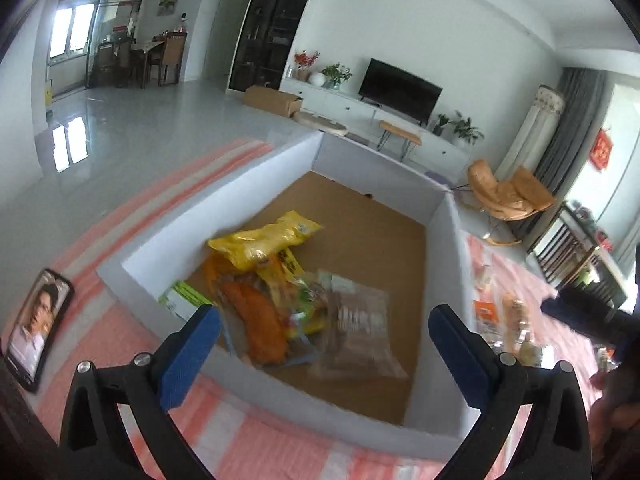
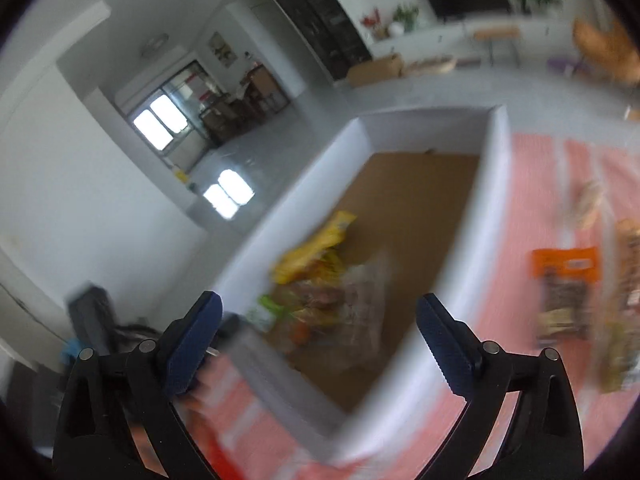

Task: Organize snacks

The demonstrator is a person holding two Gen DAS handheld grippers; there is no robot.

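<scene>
Lying far left on the pink striped cloth (image 1: 132, 344) was a phone (image 1: 38, 326), screen lit. Next came the white box (image 1: 192, 216) with a brown floor. Inside it sat a pile of snacks: a yellow bag (image 1: 264, 238), an orange packet (image 1: 260, 328) and a clear packet (image 1: 360, 328), all touching. The left gripper (image 1: 324, 356) hung over the box, jaws wide apart and holding nothing. The right gripper (image 2: 320, 344) was the same, spread and bare. More snacks (image 1: 508, 320) lay on the cloth to the right of the box.
</scene>
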